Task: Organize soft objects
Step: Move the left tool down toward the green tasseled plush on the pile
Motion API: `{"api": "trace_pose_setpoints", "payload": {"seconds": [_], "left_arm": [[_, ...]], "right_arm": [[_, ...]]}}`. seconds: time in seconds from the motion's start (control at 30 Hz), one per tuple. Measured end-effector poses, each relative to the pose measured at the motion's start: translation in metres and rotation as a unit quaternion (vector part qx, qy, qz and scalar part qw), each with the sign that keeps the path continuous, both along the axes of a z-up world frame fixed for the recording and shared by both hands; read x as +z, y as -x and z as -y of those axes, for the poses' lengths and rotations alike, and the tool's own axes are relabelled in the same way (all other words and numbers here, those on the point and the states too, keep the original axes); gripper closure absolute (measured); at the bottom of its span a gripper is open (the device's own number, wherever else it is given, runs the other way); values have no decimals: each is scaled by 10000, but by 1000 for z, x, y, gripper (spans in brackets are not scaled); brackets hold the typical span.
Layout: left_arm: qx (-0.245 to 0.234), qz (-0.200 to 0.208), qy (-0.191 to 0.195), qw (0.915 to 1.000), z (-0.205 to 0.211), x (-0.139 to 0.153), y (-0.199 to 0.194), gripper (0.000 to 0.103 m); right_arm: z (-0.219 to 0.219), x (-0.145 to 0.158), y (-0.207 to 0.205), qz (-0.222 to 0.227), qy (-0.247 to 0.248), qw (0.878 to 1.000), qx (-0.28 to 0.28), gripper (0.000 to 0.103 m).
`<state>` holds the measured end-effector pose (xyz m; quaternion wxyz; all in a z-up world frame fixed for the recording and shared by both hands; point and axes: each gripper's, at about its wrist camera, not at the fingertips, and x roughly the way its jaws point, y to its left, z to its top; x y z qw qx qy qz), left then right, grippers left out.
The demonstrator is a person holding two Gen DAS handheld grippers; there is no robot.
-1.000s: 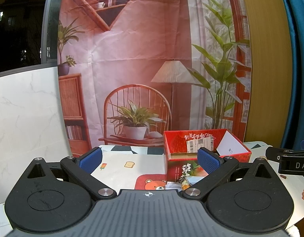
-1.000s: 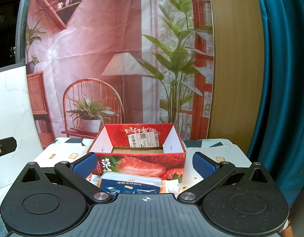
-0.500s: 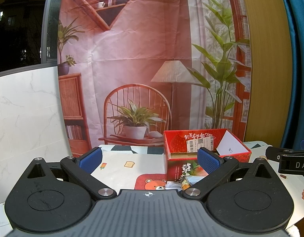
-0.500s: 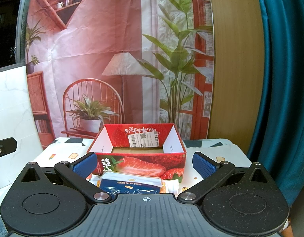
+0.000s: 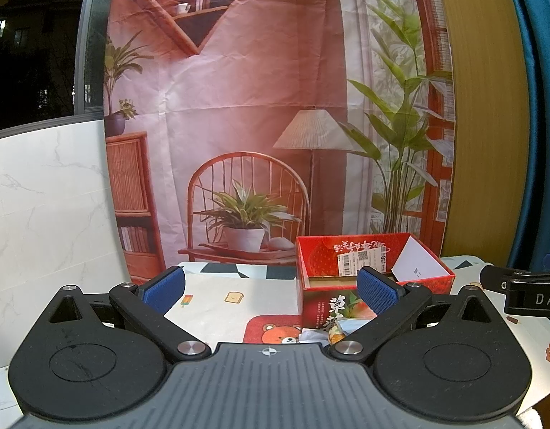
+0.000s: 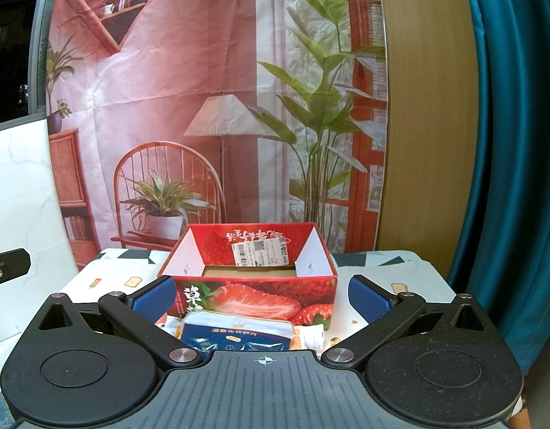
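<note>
A red strawberry-print cardboard box (image 6: 253, 293) stands open-topped on the table, its inside bare cardboard with a white label on the back wall. In front of it lie soft packets, the nearest a blue and white pack (image 6: 235, 336), half hidden by my gripper body. My right gripper (image 6: 262, 295) is open, its blue pads flanking the box front, holding nothing. In the left wrist view the same box (image 5: 367, 268) sits to the right, with packet edges (image 5: 332, 332) just visible. My left gripper (image 5: 269, 287) is open and empty, left of the box.
The table carries a cloth (image 5: 235, 300) with toast, ice-lolly and bear prints. A printed room backdrop (image 6: 203, 107) hangs behind, a marble panel (image 5: 42, 214) stands left, a teal curtain (image 6: 507, 178) right. The other gripper's black tip (image 5: 518, 286) shows at the right edge.
</note>
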<state>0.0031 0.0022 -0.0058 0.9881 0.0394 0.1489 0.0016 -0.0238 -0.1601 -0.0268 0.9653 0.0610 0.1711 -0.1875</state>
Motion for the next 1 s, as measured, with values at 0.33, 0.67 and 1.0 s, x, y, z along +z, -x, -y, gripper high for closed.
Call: {"api": "trace_pose_setpoints", "payload": {"seconds": [0.33,0.67,1.0], "left_arm": [[-86,-322,138,9993,-1,-23,-11,0],[-159,-1104,199,9936,-9,-79,-50,0],[-418,-1775,339,9826,-21,-136,-77,2]], "right_arm": [[5,-31,6,412,-258,9981,375,0],[16,-68,-8,308,-415,9977,431,0],[13,-136,-34,-644,-465,9963,340,0]]}}
